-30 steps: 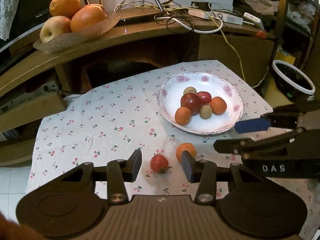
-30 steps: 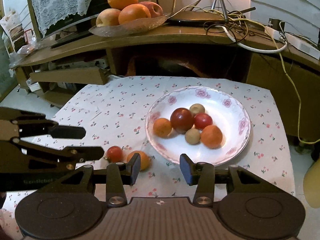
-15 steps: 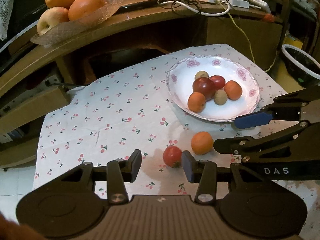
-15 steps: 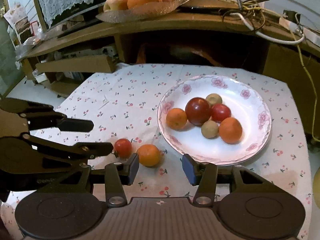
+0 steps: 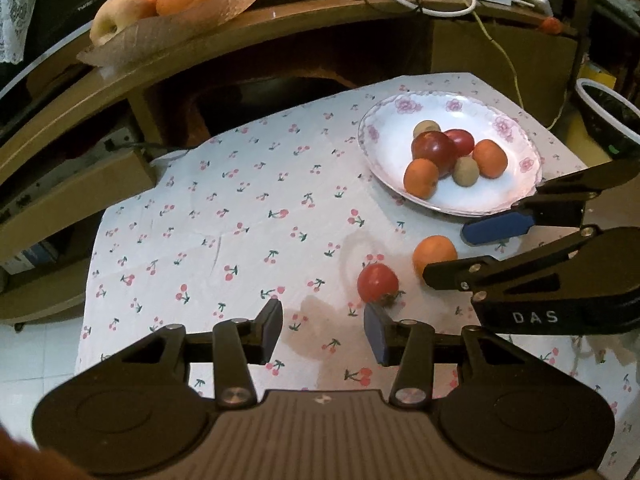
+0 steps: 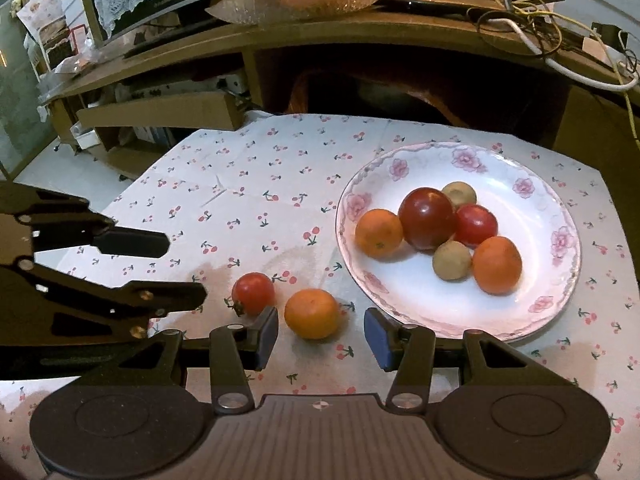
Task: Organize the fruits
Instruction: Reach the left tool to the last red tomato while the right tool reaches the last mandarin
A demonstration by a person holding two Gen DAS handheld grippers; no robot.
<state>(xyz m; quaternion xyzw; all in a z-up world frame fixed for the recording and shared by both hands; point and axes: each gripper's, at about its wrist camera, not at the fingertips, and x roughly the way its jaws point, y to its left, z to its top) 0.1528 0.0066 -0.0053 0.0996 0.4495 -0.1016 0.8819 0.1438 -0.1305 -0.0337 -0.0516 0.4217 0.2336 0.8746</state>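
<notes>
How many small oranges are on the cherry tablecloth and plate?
3: two on the plate, left orange and right orange; one loose orange on the cloth beside the tomato.

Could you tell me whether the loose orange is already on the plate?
No, the orange lies on the cloth beside the tomato, outside the plate.
</notes>
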